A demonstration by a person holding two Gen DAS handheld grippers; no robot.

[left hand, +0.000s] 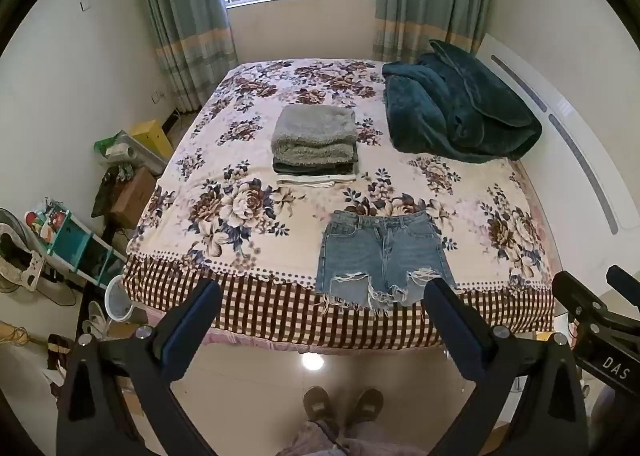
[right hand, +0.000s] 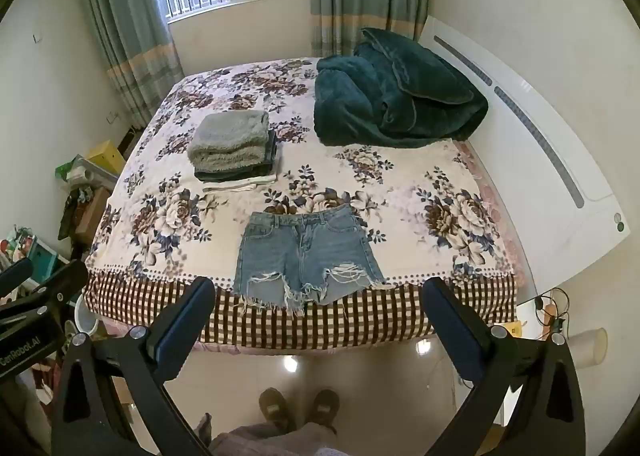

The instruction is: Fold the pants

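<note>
Near the foot edge of the bed point(left hand: 248, 192), on the floral cover: one pair of denim shorts point(left hand: 380, 256), laid flat, front up, waistband toward the window, frayed hems overhanging the checked border. Not yet folded, by my reading.

Step in hand, as I judge it: approach and take one side of the shorts to fold leg over leg. I would pinch at the waistband corner and the matching hem together, lift low, and carry the side across so the edges meet and the fringe does not drag.

Left gripper point(left hand: 320, 292): jaws wide apart, holding nothing, touching nothing, hovering short of the bed.

Right gripper point(right hand: 320, 292): likewise spread and empty, clear of the cloth.

Beyond the shorts: a stack of folded clothes point(left hand: 316, 146), grey fleece uppermost. Farther right: a teal blanket point(left hand: 460, 108), bundled.
</note>
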